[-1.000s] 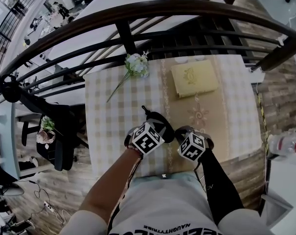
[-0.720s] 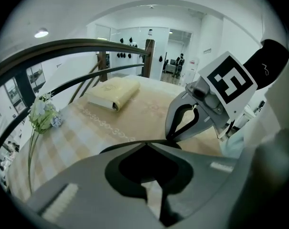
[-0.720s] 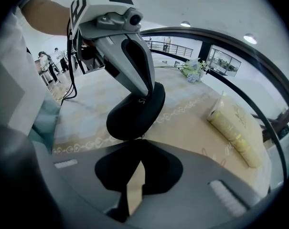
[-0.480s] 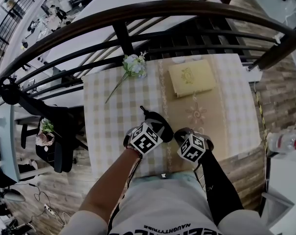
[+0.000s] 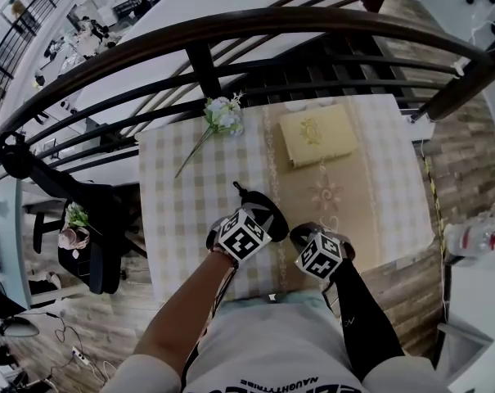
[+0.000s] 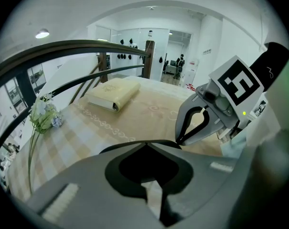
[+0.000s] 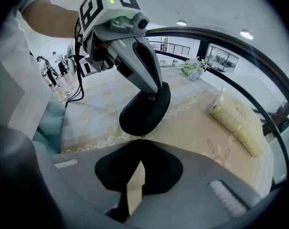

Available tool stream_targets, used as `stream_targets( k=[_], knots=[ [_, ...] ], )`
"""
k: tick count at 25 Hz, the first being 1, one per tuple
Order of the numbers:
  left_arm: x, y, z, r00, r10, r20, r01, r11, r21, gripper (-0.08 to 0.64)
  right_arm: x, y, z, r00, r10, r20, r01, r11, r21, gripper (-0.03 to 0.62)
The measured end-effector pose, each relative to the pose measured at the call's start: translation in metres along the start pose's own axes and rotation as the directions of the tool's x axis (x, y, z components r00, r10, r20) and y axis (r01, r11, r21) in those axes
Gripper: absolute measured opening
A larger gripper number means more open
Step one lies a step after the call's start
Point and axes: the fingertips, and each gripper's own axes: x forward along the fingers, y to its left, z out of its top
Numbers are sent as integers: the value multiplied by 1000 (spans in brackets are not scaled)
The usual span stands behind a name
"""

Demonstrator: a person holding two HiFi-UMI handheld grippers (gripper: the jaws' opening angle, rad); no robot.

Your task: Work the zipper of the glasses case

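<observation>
While the left gripper (image 6: 145, 146) had its jaws clamped on the glasses case (image 7: 144, 111), well apart from the book (image 5: 317, 134) | right gripper (image 7: 142, 140) jaws were closed, apparently on the zipper pull (image 7: 143, 137) | risk: small pull could slip free, or case twist under a hard tug

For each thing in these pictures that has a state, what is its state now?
Glasses case: shell closed.
Left hand-held gripper: shut on the glasses case.
Right hand-held gripper: shut on the zipper pull.
Book: closed, lying flat.
Flower sprig: lying on the tablecloth.
</observation>
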Motion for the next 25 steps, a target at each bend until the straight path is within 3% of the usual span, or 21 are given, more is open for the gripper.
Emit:
stream_targets(
  k=[14, 17, 20, 22, 25],
  knots=[
    [0, 0, 0, 1000, -28, 6, 28, 1000, 9, 12, 2, 27, 3, 1000, 5, 14, -5, 999, 42, 31],
    [-1, 1, 1, 998, -40, -44, 45, 992, 118, 12, 2, 29, 3, 1000, 12, 16, -12, 999, 41, 31],
    [-3, 20, 5, 996, 64, -66, -44, 962, 271, 12, 3, 35, 3, 999, 26, 18, -27, 999, 28, 31],
    [-2, 37, 8, 991, 121, -65, -96, 948, 304, 12, 3, 38, 3, 999, 33, 23, -34, 999, 28, 31],
    [3, 47, 11, 991, 123, -59, -100, 946, 308, 12, 0, 41, 4, 998, 44, 36, -45, 999, 21, 31]
  ],
)
